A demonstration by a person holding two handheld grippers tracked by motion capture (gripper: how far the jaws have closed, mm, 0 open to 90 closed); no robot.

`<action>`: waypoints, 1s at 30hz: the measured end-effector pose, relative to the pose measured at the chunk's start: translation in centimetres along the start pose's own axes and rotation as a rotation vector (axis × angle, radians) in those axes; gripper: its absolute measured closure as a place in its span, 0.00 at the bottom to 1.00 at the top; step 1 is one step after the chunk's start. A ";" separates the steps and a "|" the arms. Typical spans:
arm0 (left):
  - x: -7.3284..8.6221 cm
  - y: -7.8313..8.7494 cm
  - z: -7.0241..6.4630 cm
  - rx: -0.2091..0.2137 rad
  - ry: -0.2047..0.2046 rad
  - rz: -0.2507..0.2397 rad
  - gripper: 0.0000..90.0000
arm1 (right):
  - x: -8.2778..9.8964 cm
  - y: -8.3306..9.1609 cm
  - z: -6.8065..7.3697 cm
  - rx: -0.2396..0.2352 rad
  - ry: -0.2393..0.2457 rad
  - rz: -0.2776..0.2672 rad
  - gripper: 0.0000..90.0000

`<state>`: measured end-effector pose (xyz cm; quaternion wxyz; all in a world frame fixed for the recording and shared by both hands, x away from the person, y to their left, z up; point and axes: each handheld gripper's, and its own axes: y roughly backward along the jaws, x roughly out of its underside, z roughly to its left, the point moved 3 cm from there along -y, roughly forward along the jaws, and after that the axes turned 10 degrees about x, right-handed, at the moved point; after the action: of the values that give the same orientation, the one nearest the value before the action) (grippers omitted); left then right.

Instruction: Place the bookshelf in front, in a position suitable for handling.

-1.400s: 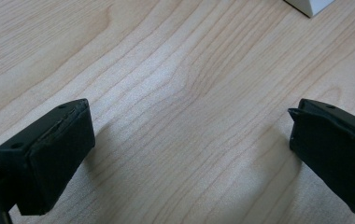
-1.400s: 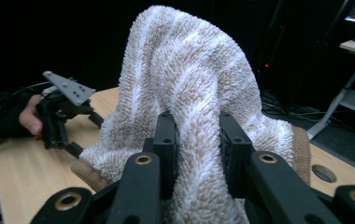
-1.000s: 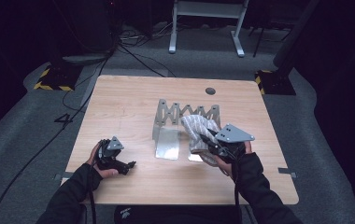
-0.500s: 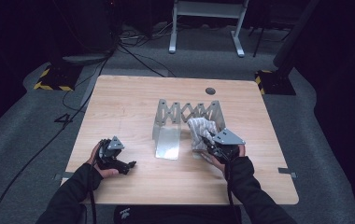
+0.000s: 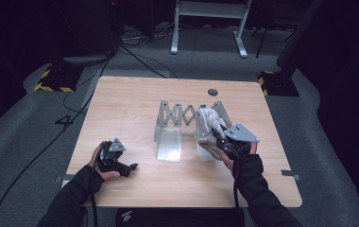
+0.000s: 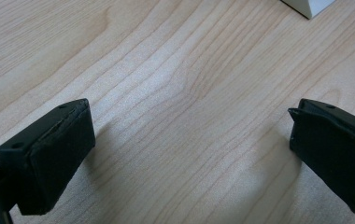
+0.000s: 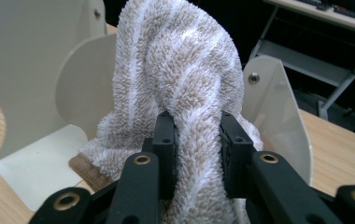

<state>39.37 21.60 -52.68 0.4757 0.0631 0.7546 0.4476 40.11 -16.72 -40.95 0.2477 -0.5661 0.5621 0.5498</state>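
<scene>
We pinch the striped towel [image 7: 185, 79] in the right gripper [image 7: 198, 140], inside the rack [image 5: 168, 124]; left gripper [image 6: 189, 149] gapes empty at 8 o'clock.

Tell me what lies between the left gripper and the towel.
In the high view, bare table, then the rack's empty left plate, separate the left gripper from the towel.

A dim lab or studio is suggested: a lone wooden table [image 5: 135, 104] set on grey carpet [image 5: 36, 137], hazard-taped blocks [image 5: 52, 80], trailing cables [image 5: 135, 45], a metal stand [image 5: 210, 19].
</scene>
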 end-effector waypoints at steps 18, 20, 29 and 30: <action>0.0 0.0 0.0 0.002 -0.001 0.000 0.01 | 5.7 -4.4 0.7 -0.026 0.016 0.173 0.80; 0.0 0.0 0.0 0.003 -0.002 0.000 0.01 | 6.7 -4.8 1.0 -0.034 0.030 0.219 0.80; 0.0 0.0 0.0 0.004 -0.005 0.001 0.01 | 5.6 -3.8 0.9 0.045 0.088 0.155 0.80; 0.0 0.0 0.0 0.004 -0.005 0.001 0.01 | 5.6 -3.8 0.9 0.045 0.088 0.155 0.80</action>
<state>39.33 21.63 -52.69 0.4774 0.0657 0.7542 0.4461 41.89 -16.99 -47.54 0.1922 -0.5385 0.6269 0.5291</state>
